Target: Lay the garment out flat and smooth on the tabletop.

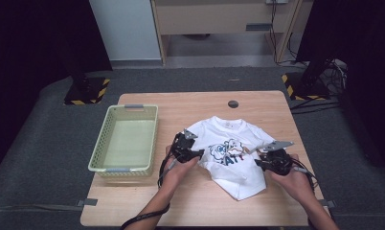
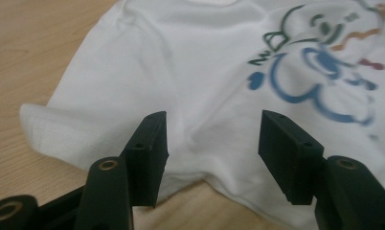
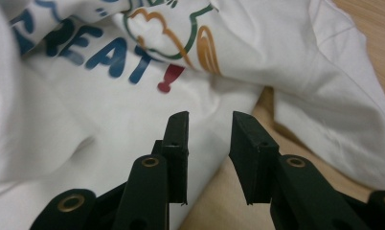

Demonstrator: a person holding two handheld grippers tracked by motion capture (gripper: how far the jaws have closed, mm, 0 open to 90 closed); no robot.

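A white T-shirt (image 1: 229, 153) with a coloured cartoon print lies rumpled on the wooden table (image 1: 190, 201), right of centre. My left gripper (image 1: 200, 154) is at the shirt's left edge. In the left gripper view its jaws (image 2: 212, 129) stand wide apart above the hem of the shirt (image 2: 195, 62), with nothing pinched between them. My right gripper (image 1: 257, 163) is at the shirt's right side. In the right gripper view its jaws (image 3: 209, 124) show a narrower gap over a fold of the shirt (image 3: 61, 120) and bare wood; no cloth is between the pads.
An empty pale green basket (image 1: 98, 143) stands on the table's left part. A dark round cable hole (image 1: 233, 104) is near the far edge. Black-and-yellow striped stand bases (image 1: 85, 91) sit on the floor beyond the table corners.
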